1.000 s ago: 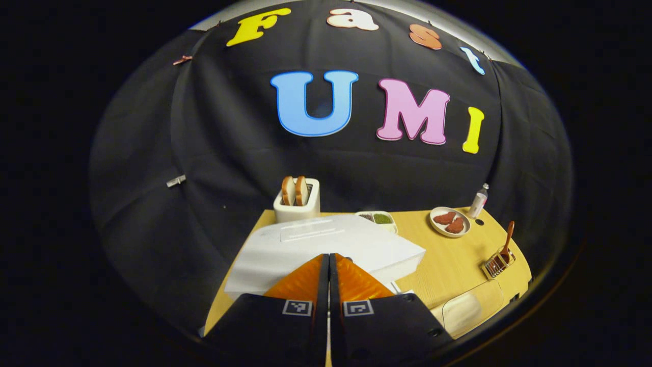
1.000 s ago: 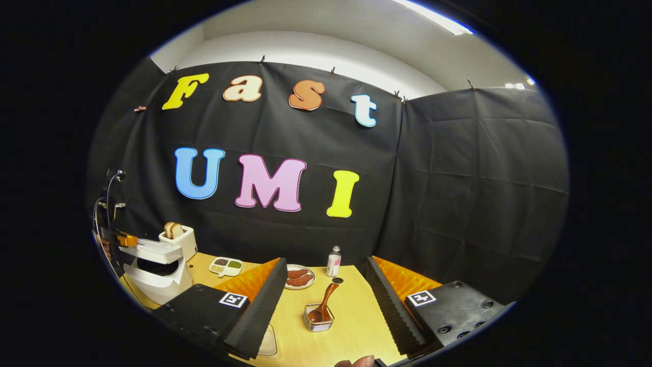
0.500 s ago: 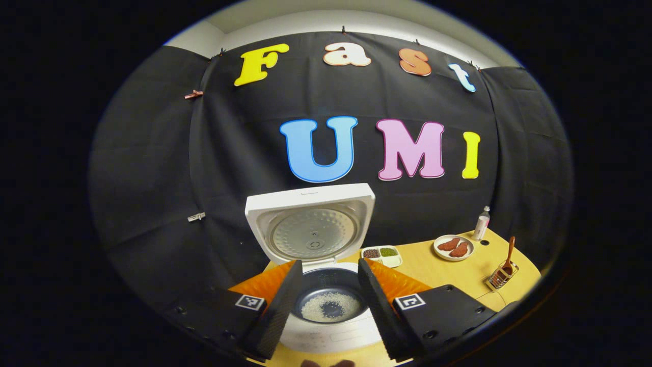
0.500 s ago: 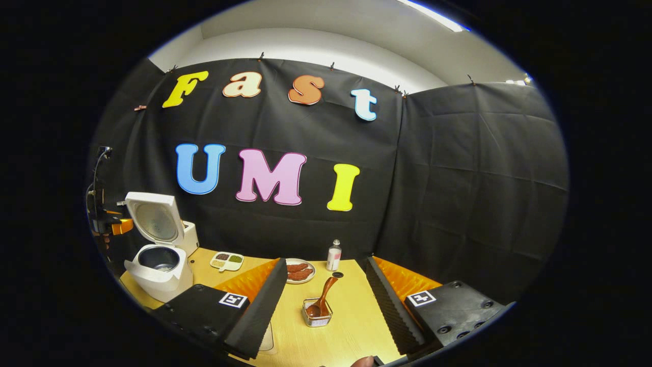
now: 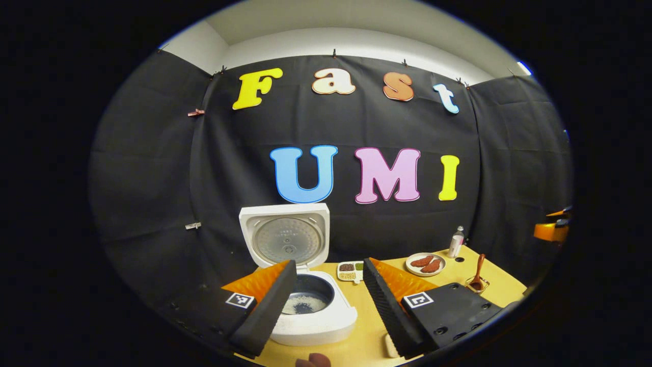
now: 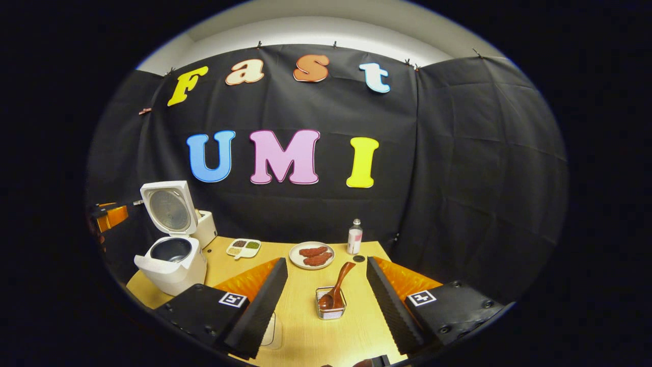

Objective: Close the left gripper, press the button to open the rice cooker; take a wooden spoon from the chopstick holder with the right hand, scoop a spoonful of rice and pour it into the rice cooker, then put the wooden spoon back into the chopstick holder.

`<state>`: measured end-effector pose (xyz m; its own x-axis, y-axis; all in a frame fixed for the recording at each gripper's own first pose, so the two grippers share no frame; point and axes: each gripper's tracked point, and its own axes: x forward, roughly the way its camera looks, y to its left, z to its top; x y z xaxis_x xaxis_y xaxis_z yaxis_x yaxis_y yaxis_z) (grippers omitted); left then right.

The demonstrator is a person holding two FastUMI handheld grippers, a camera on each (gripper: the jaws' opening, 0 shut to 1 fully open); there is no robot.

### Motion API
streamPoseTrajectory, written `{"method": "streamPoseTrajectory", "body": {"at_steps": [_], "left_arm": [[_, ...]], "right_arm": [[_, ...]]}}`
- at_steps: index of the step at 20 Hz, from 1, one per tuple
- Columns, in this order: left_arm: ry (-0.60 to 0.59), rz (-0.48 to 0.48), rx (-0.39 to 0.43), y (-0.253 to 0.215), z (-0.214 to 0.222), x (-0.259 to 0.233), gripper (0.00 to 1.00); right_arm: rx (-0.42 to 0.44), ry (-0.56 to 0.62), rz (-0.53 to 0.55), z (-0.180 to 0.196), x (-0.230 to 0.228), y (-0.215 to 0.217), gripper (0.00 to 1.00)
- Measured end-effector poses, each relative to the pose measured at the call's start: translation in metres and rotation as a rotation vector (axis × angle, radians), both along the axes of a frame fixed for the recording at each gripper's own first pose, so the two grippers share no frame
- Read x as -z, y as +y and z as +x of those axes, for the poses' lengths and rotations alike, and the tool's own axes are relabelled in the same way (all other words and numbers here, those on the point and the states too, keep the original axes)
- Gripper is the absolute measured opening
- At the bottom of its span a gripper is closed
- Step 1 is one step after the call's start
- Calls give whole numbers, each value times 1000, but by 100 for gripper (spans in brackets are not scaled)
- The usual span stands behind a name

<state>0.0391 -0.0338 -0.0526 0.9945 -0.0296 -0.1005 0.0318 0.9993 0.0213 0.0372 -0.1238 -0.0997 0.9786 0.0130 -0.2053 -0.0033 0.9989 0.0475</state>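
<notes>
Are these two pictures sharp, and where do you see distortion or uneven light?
Left gripper view: sharp, the open white rice cooker crisp; fisheye bends the light wooden table edge, light fades toward the rim. Right gripper view: also sharp, no motion blur on the brown wooden spoon in its wire chopstick holder; the wall above the black cloth is brightest.

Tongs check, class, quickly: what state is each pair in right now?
Left tongs: open, holding nothing, facing the open rice cooker.
Right tongs: open, holding nothing, facing the wooden spoon.
</notes>
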Motion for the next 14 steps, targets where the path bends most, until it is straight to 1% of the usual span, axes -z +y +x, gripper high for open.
{"method": "streamPoseTrajectory", "body": {"at_steps": [2, 5, 7, 10, 12, 13, 14], "left_arm": [[19, 4, 30, -17, -10, 7, 90], [56, 15, 34, -31, -19, 20, 90], [78, 4, 26, -39, -25, 28, 91], [126, 0, 2, -48, -32, 44, 91], [158, 0, -19, -54, -35, 53, 91], [179, -4, -25, -59, -36, 58, 91], [193, -13, -30, -65, -38, 62, 91]], "right_arm": [[-40, 35, 11, 18, 21, -4, 98], [-96, 93, 21, 47, 61, -9, 98], [-124, 143, 18, 65, 91, -14, 98], [-156, 216, 41, 88, 134, -21, 96], [-172, 255, 62, 102, 159, -25, 92], [-187, 269, 75, 110, 170, -25, 86], [-202, 284, 89, 117, 179, -24, 83]]}}
